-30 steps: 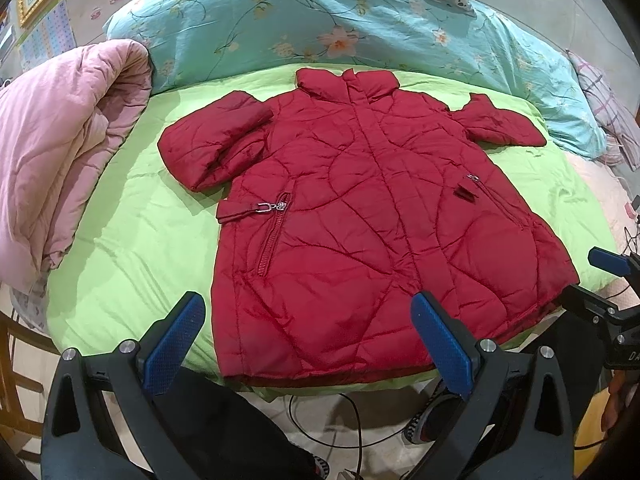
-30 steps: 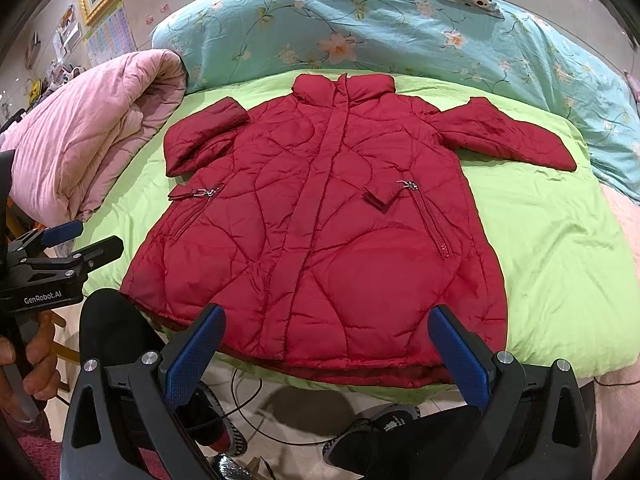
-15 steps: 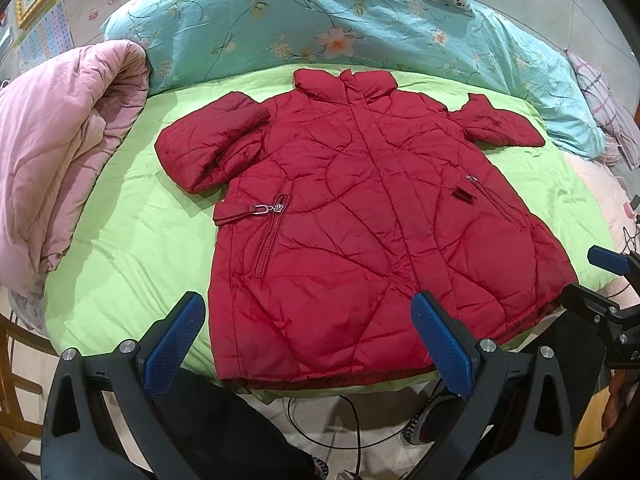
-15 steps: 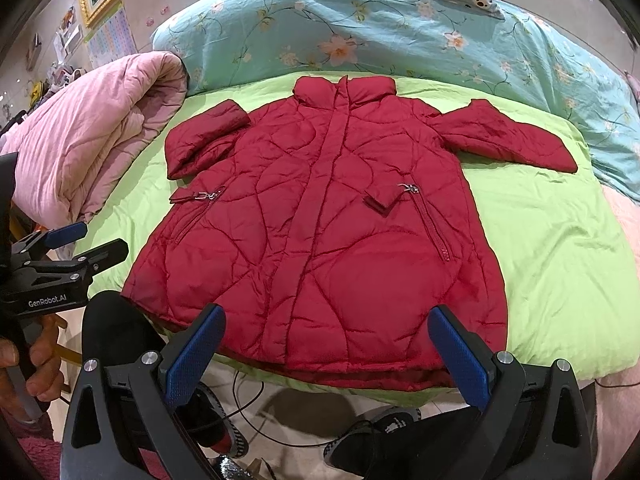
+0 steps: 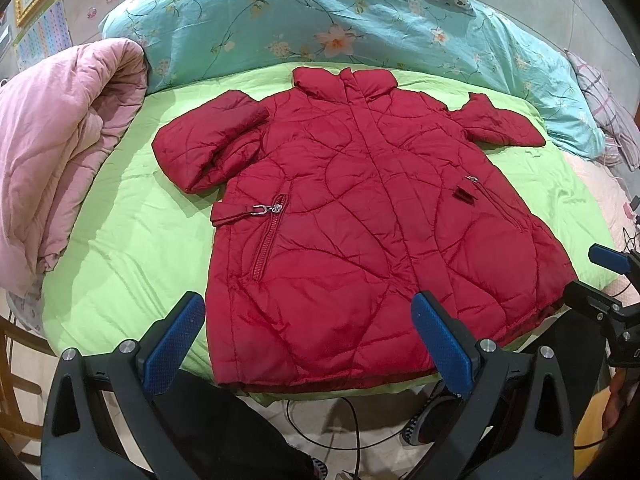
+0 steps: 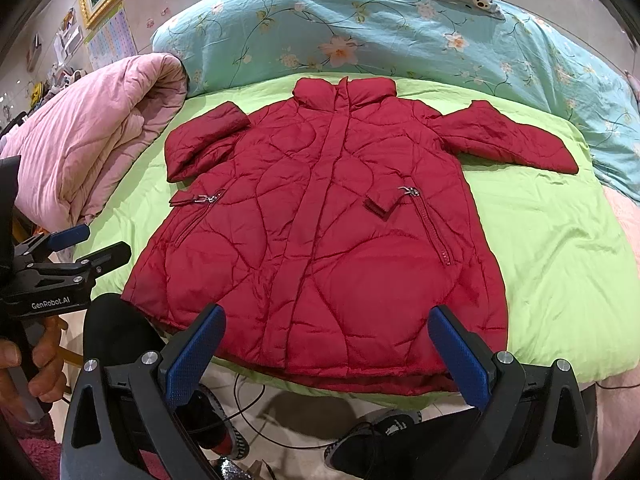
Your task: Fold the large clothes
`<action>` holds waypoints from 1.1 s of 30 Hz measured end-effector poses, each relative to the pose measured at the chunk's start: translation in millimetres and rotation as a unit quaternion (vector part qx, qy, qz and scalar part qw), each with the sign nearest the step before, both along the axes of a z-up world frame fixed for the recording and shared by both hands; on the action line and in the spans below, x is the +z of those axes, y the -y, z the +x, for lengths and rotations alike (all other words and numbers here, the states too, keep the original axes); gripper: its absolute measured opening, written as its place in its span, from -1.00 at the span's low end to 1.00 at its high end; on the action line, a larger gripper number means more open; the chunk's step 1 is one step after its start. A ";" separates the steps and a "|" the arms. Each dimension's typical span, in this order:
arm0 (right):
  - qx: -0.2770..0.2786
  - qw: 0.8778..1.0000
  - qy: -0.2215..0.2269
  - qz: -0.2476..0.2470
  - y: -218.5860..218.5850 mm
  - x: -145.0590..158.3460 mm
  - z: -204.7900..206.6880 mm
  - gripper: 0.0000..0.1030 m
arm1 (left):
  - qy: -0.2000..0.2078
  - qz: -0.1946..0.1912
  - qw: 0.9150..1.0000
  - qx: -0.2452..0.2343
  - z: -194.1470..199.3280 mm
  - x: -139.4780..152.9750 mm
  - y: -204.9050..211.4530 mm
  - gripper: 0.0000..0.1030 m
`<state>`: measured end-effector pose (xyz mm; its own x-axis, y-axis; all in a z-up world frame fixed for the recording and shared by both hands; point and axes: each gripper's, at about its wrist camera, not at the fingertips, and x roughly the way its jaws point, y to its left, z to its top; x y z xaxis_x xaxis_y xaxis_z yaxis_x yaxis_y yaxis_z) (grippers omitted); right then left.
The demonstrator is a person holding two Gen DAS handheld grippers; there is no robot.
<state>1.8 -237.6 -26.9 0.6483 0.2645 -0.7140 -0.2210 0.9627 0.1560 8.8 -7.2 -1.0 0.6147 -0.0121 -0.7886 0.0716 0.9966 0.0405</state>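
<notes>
Left wrist view: red quilted coat [image 5: 360, 232] lies flat, front up, on the green sheet [image 5: 120, 248] of the bed. It fills the centre of the frame, directly ahead of the left claw [image 5: 308, 344]. Claw fingers spread wide, nothing between them; hem sits just beyond the blue pads [image 5: 442, 348].

Right wrist view: same coat [image 6: 320, 240] centred, right claw [image 6: 326, 348] likewise wide open and empty, hovering at the hem edge. Left claw appears at lower left of this frame, beside the coat's hem corner.

Orientation: long axis runs from hem at bottom of frame to collar [image 6: 344, 92] at top, along the closed front placket. Collar points away, toward the floral duvet [image 6: 400, 32]. One sleeve [image 6: 508, 140] stretches to upper right; the other sleeve [image 6: 204, 140] is doubled back at upper left, near the pink quilt [image 6: 92, 132].

Judgement: each claw is nearest its own hem corner; the sleeves lie farther off, so a sleeve fold needs a reach up the frame first.
</notes>
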 end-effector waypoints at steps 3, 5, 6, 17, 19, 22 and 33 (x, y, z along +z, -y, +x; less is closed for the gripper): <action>0.000 1.000 -0.002 0.003 1.1 -0.3 4.3 0.98 | -0.004 0.007 1.000 -0.002 4.4 -1.8 1.3 1.00; -0.001 1.000 -0.003 0.005 2.5 -0.7 7.4 0.98 | -0.007 0.007 1.000 -0.003 7.8 -3.0 1.6 1.00; -0.001 1.000 -0.003 0.006 3.5 -1.0 9.3 0.98 | -0.019 0.007 1.000 -0.003 10.5 -4.5 0.8 1.00; -0.020 1.000 0.006 0.013 23.8 -0.6 39.1 0.98 | -0.037 0.008 0.999 0.006 40.8 -14.0 1.4 1.00; -0.025 1.000 0.007 0.016 31.1 -0.8 47.4 0.98 | -0.033 0.014 0.999 0.007 47.2 -16.2 2.2 1.00; -0.033 0.999 0.007 0.020 42.5 -3.2 60.4 0.98 | -0.040 -0.003 0.999 0.005 59.1 -19.8 -0.5 1.00; -0.089 0.995 -0.002 0.036 100.5 -14.3 121.6 0.98 | -0.042 -0.018 0.998 0.032 100.9 -28.8 -11.7 1.00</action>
<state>123.3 -338.1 -41.2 0.6864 0.1954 -0.7005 -0.0461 0.9730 0.2262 109.8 4.5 -29.8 0.5472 -0.0048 -0.8370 0.0103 0.9999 0.0011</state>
